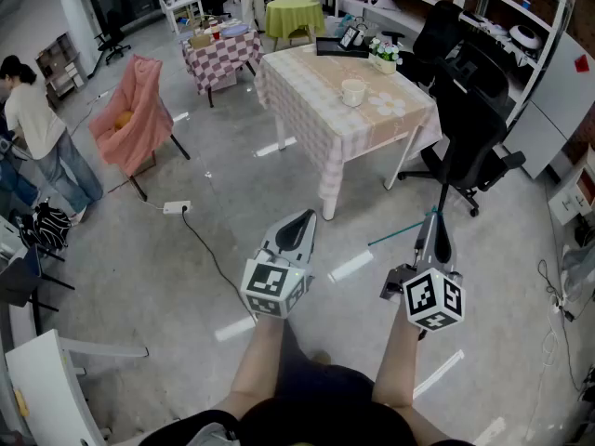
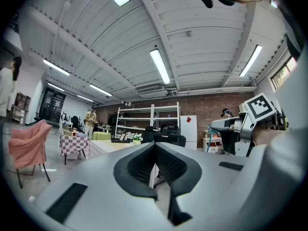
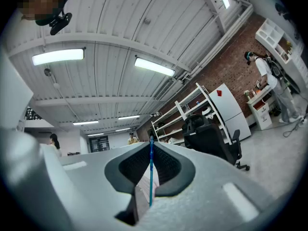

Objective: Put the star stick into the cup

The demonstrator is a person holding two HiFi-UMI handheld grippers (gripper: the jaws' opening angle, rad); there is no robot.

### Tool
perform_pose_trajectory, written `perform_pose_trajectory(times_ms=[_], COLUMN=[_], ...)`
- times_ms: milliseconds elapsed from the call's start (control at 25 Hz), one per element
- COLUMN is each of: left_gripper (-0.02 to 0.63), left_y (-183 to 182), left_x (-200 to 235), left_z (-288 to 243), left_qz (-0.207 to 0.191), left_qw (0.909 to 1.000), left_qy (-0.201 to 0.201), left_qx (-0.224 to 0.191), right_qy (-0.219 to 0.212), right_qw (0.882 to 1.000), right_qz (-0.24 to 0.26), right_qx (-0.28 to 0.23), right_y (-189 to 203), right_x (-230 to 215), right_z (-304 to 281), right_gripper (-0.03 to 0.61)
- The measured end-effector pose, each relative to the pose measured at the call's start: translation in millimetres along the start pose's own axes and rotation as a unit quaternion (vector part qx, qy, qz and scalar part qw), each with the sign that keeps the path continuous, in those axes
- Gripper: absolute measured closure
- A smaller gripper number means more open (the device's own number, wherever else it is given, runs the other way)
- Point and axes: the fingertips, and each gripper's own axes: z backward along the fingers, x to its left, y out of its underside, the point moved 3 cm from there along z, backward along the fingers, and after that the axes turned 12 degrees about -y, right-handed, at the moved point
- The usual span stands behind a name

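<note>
The right tongs were clamped on the thin teal star stick. In the right gripper view the stick lay along the seam between the pads, and in the head view it projected sideways toward the left tongs. The left tongs were closed with nothing between them. The star end could not be made out. The small white cup stood upright on the worktop covered with a pink-and-white checked cloth, well apart from both tongs, with open floor between. The step in hand was judged to be the carry to the cup. The grip should be kept firm, because so thin a stick would likely pivot or slip between the pads. The approach was best made at the near corner of the worktop, clear of the black office chair and the white power strip with its black cable on the floor. At the cup, one end of the stick should be tilted down and brought inside the rim before release. A light cup might tip, so the left tongs could steady it.
</note>
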Motion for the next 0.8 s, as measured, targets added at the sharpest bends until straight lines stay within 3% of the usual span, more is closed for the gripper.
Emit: perform_pose_trajectory(times_ms=[280,800], left_gripper=[0.601,0.601], left_y=[-15.3,-0.4], left_x=[-10.5,-9.5], left_z=[10.1,7.0], left_qz=[-0.001,0.015], left_qw=[0.9997,0.9996], left_qy=[-0.013,-0.020], left_qx=[-0.021,0.007], right_qy=[-0.019,-0.034], right_qw=[1.000,0.998], right_qz=[0.023,0.018], right_qx=[0.003,0.039], right_y=[-15.8,-11.4], right_x=[-2.2,-22.1], right_z=[10.3,15.8], right_gripper=[0.561,0.561])
